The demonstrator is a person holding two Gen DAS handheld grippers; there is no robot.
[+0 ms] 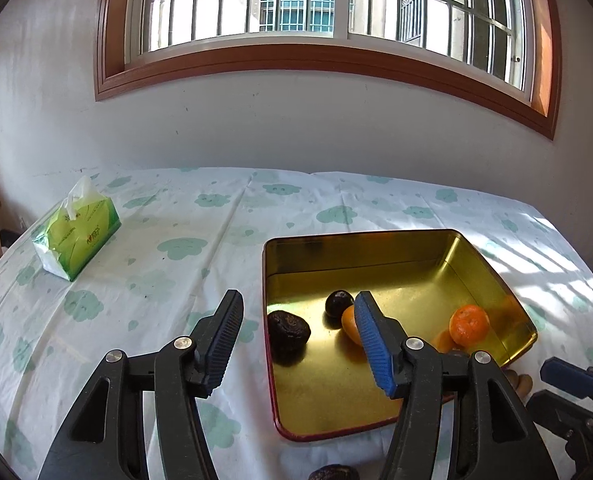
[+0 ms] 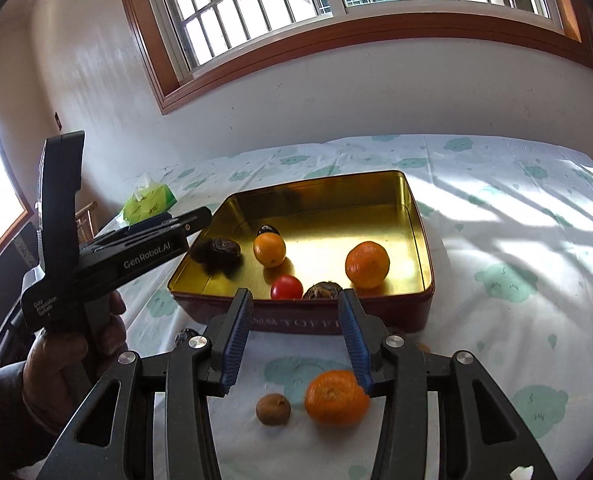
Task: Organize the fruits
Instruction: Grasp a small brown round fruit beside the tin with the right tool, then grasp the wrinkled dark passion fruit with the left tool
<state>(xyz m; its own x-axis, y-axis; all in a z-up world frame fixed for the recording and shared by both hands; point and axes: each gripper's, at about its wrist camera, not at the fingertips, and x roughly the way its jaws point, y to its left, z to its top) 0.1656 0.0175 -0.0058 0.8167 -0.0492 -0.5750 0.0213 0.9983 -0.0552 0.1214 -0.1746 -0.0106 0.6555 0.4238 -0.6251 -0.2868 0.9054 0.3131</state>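
The tin (image 2: 416, 240) on the counter (image 2: 516, 208) holds two oranges (image 2: 367, 265), one tomato (image 2: 286, 287) and three dark fruits (image 2: 220, 252). In front of it lie one orange (image 2: 336, 398) and one brown fruit (image 2: 273, 409). Both grippers, left (image 1: 298, 340) and right (image 2: 296, 340), angle downward with jaws apart, holding nothing.
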